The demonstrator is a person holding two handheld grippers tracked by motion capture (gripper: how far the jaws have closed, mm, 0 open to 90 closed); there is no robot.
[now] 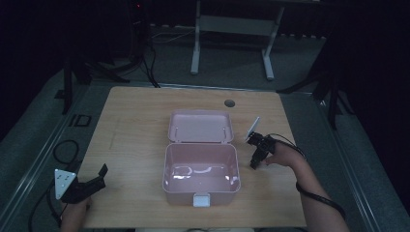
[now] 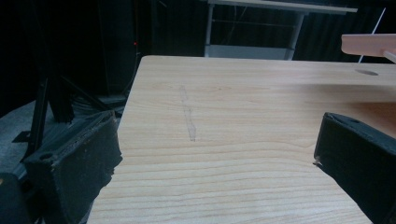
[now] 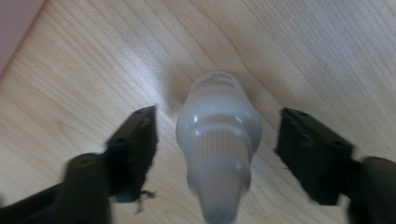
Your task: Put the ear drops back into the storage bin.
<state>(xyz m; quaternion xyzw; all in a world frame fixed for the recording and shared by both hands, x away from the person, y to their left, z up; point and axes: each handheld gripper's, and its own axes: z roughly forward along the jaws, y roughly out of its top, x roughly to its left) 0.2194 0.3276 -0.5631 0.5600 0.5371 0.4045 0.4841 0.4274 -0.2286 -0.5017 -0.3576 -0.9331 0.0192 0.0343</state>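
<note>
Right gripper: your right gripper (image 1: 254, 163) is hanging just to the right of the pink box, pointing down at the table; in the right gripper view (image 3: 217, 140) its jaws are standing apart on either side of the small bottle.
Right jaws: you are not pinching anything yet; there is a gap showing between each pad and the bottle, so nothing is being squeezed.
Bottle: the white dropper bottle (image 3: 218, 140) is standing on the wooden table (image 1: 135, 125), cap towards the camera, midway between your right jaws and close to the box's right wall.
Box: the pink box (image 1: 201, 170) is sitting open near the middle of the table, its lid (image 1: 200, 126) lying flat behind it and a white latch (image 1: 201, 199) showing on its front wall.
Left gripper: your left gripper (image 1: 92, 179) is resting at the table's near left corner, well apart from the box; in the left gripper view (image 2: 215, 158) its jaws are spread wide with bare wood between them.
Left hand: you are holding it low at the table's edge.
</note>
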